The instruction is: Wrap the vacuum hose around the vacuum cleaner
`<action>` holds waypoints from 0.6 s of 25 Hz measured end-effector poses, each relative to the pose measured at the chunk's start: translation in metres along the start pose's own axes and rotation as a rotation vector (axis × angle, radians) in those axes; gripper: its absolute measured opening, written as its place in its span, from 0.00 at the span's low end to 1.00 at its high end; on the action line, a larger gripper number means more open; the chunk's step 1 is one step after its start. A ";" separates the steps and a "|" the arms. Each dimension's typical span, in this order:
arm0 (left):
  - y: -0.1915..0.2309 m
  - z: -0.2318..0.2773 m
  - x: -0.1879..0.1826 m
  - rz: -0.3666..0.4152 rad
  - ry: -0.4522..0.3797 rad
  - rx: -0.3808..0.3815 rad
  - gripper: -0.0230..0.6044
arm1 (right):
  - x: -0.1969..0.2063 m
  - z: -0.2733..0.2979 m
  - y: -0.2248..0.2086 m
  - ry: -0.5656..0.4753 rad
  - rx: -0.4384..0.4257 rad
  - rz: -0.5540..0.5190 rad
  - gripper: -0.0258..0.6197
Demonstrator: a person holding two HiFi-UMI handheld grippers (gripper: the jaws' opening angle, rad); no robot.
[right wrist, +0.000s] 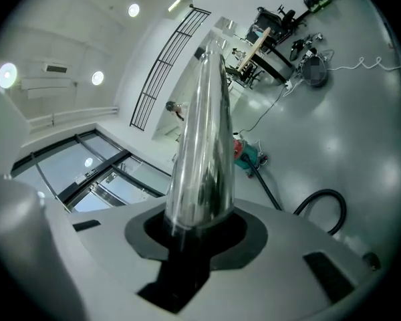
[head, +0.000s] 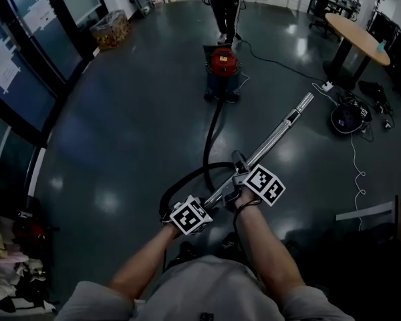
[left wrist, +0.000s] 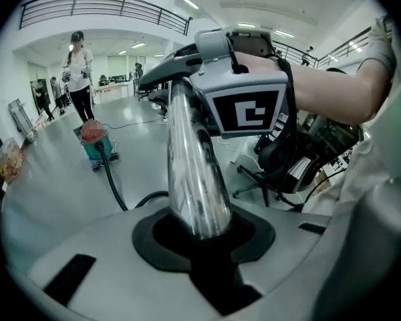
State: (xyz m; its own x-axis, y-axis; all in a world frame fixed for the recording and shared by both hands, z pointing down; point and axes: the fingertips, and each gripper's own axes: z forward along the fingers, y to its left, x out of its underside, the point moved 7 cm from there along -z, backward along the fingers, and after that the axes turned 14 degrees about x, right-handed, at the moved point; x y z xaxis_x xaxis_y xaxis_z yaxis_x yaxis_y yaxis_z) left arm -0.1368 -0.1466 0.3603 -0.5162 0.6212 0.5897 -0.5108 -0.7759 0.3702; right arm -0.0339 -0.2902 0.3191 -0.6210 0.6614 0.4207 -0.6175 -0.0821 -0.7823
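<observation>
A red and blue vacuum cleaner (head: 222, 72) stands on the dark floor ahead of me. Its black hose (head: 209, 146) runs back toward me and loops at my hands. The chrome wand (head: 274, 139) points away to the right, held off the floor. My left gripper (head: 206, 204) is shut on the wand's near end, and my right gripper (head: 244, 174) is shut on it a little further along. In the left gripper view the wand (left wrist: 195, 172) rises from the jaws toward the right gripper's marker cube (left wrist: 244, 109). In the right gripper view the wand (right wrist: 204, 152) fills the jaws, the vacuum cleaner (right wrist: 244, 154) beyond.
A person (head: 224, 5) stands just behind the vacuum cleaner. A round wooden table (head: 357, 35) and a dark round device (head: 347, 118) with white cables lie to the right. A glass wall (head: 27, 65) runs along the left, with a basket (head: 110, 29) and clutter (head: 13, 266).
</observation>
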 end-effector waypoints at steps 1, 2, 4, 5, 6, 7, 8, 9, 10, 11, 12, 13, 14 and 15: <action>-0.001 0.003 -0.002 -0.016 -0.005 0.000 0.22 | -0.002 0.002 -0.001 0.016 -0.005 -0.007 0.20; -0.002 0.005 -0.004 -0.032 -0.011 0.001 0.22 | -0.003 0.004 -0.002 0.032 -0.006 -0.018 0.19; -0.002 0.010 -0.008 -0.056 -0.022 -0.007 0.22 | -0.007 0.007 0.001 0.056 -0.019 -0.049 0.18; -0.002 0.012 -0.009 -0.065 -0.026 -0.016 0.22 | -0.008 0.008 0.004 0.063 -0.032 -0.066 0.18; -0.001 0.012 -0.010 -0.072 -0.031 -0.027 0.22 | -0.009 0.009 0.008 0.067 -0.046 -0.085 0.18; 0.000 0.012 -0.011 -0.078 -0.037 -0.036 0.22 | -0.009 0.009 0.013 0.070 -0.057 -0.103 0.18; 0.001 0.011 -0.010 -0.085 -0.043 -0.043 0.21 | -0.008 0.010 0.017 0.074 -0.064 -0.118 0.18; 0.003 0.011 -0.009 -0.092 -0.050 -0.047 0.21 | -0.007 0.011 0.020 0.079 -0.067 -0.130 0.18; 0.004 0.011 -0.007 -0.099 -0.057 -0.050 0.21 | -0.005 0.013 0.021 0.085 -0.067 -0.136 0.18; 0.005 0.012 -0.006 -0.105 -0.062 -0.053 0.20 | -0.004 0.014 0.021 0.090 -0.067 -0.136 0.18; 0.006 0.011 -0.007 -0.110 -0.066 -0.056 0.20 | -0.003 0.015 0.020 0.094 -0.068 -0.131 0.18; 0.006 0.011 -0.009 -0.112 -0.070 -0.058 0.20 | -0.002 0.016 0.018 0.097 -0.066 -0.121 0.18; 0.005 0.010 -0.012 -0.112 -0.071 -0.061 0.20 | -0.002 0.016 0.016 0.100 -0.061 -0.108 0.18; 0.004 0.010 -0.014 -0.110 -0.068 -0.062 0.20 | -0.002 0.017 0.013 0.103 -0.055 -0.095 0.18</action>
State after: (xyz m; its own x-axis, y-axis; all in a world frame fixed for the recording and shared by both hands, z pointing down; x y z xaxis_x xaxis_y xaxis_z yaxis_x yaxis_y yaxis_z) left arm -0.1251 -0.1597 0.3610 -0.4084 0.6913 0.5961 -0.6042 -0.6942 0.3912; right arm -0.0484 -0.3053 0.3160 -0.5065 0.7374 0.4469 -0.6418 0.0237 -0.7665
